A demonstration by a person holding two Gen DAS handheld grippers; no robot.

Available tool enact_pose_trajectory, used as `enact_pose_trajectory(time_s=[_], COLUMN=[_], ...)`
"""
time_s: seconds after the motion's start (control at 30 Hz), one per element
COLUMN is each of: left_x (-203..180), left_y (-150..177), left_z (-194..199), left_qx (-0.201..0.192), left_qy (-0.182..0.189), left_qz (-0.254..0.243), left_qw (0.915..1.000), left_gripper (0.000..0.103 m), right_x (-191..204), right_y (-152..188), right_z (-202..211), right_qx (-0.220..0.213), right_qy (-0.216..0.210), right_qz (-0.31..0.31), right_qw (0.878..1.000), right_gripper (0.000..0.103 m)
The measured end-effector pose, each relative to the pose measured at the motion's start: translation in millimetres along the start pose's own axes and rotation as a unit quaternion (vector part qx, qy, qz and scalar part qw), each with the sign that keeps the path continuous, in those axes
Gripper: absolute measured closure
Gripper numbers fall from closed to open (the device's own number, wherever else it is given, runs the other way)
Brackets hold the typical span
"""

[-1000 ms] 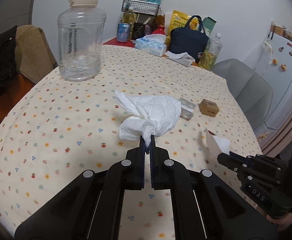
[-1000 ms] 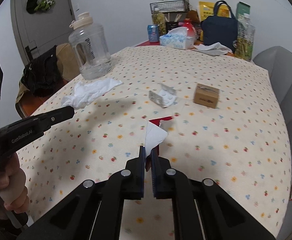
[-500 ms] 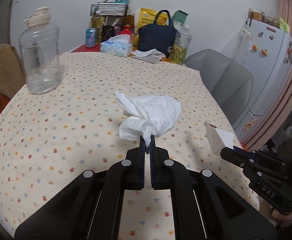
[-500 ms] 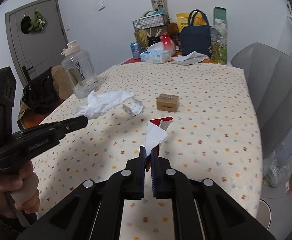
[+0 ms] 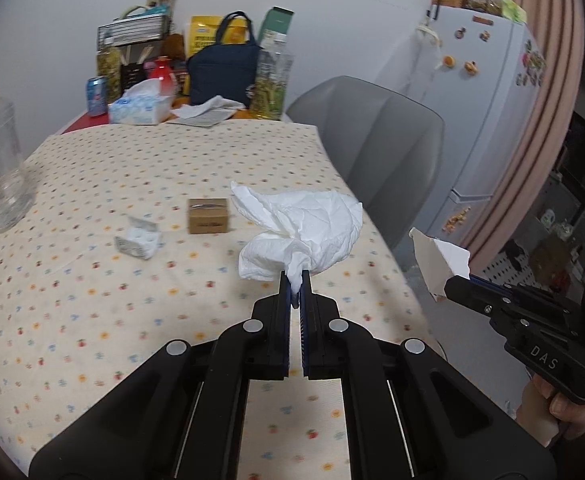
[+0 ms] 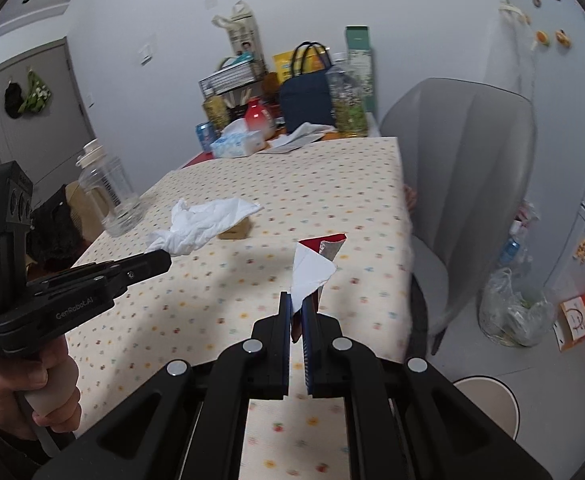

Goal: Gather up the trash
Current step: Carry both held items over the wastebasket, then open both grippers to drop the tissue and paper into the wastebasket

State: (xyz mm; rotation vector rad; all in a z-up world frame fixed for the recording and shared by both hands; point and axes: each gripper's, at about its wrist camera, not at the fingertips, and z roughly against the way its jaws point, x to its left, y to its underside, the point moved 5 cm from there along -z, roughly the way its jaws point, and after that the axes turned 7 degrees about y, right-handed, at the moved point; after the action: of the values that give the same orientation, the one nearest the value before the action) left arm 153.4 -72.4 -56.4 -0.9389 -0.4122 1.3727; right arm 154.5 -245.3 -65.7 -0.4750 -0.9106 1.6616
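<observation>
Table (image 5: 92,280) under dotted cloth, seen from its near right corner. Grey chair (image 5: 380,148) at right edge; fridge (image 5: 488,92) beyond, magnets on door. Plastic bag (image 6: 512,312) on floor past the chair, beside fridge foot. Clear jug (image 5: 0,168) far left on cloth. Blue bag (image 5: 224,72), tissue box (image 5: 140,104), can (image 5: 97,96) and bottles crowded at far end against wall.

Left gripper (image 5: 295,280) pinched shut on crumpled tissue (image 5: 304,232); wad held clear above cloth, near right table edge. Right gripper (image 6: 297,304) clamped on folded wrapper (image 6: 312,268), white with red inside, raised off cloth; same piece visible in left view at (image 5: 438,264), just right of tissue, not touching.

Left on cloth: small brown box (image 5: 207,215), mid-table. Blister pack (image 5: 137,238) just left of box, apart from it.
</observation>
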Motion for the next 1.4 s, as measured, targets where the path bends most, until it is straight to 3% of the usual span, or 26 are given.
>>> enact_pose_trajectory(time_s=[0.27,0.6,0.97,1.3,1.33,1.37,1.4], left_x=[-50,-103,-158,-189,-191,-193,-196], left_y=[-2,3,15,27,28,29,30], left_z=[-31,-67,-111,-145,-148,-151,-154], left_qx=[0.021,0.052,0.089,0.123,0.127,0.13,0.134], left_qy=[0.032,0.057,0.08,0.089,0.09,0.091,0.093], left_qz=[-0.029,-0.062,-0.097,-0.119,-0.12,-0.121,-0.123], left_qw=[0.9989,0.9951,0.9881,0.9812,0.9805,0.9798,0.9789], left_gripper=[0.098,0.098,0.098,0.098,0.098,0.098,0.098], right_x=[-65,-135,-194,-237,-241,-246,-250], right_y=[8,42,71,108,113,118,121], right_z=[14,11,7,-24,-29,-32,-33], right_qx=[-0.005,0.016,0.032,0.074,0.081,0.087,0.09], right_qy=[0.042,0.082,0.104,0.118,0.12,0.124,0.125], right_qz=[-0.04,-0.087,-0.131,-0.174,-0.178,-0.182,-0.187], right_qw=[0.998,0.993,0.985,0.975,0.973,0.972,0.97], right_gripper=[0.096,0.096,0.096,0.093,0.092,0.082,0.063])
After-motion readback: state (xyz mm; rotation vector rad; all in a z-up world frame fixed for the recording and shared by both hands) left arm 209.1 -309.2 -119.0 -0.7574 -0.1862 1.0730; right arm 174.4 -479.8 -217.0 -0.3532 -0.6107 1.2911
